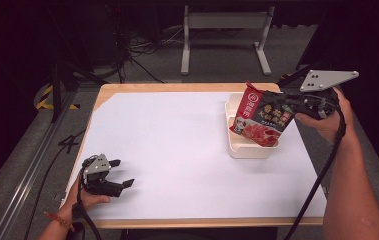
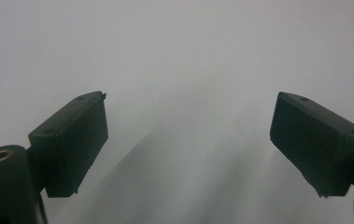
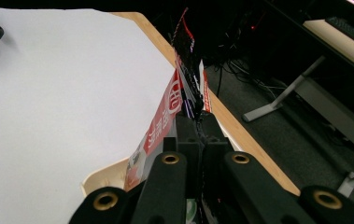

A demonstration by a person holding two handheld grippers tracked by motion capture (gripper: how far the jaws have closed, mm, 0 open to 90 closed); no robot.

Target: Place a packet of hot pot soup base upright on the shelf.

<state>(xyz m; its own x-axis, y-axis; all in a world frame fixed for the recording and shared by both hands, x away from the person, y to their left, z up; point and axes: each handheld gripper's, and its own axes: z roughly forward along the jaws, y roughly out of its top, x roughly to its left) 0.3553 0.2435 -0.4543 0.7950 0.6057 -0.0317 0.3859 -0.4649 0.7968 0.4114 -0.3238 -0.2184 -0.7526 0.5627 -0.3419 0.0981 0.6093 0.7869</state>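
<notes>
Left claw [image 1: 119, 172] nearest, low on the matte white tabletop [image 1: 177, 150], jaws wide apart, nothing between them. Right claw [image 1: 283, 102] clamped tight on the top edge of a glossy crinkled snack bag [image 1: 259, 120], which hangs tilted over a cream plastic tray [image 1: 237, 149]. Right hand [image 1: 327, 117] raised, wrist level.

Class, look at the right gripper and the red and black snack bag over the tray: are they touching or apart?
Touching. In the right gripper view, the right gripper has its jaws closed flat on the snack bag, whose edge stands pinched between them. The high view shows the bag hanging from it over the tray.
</notes>
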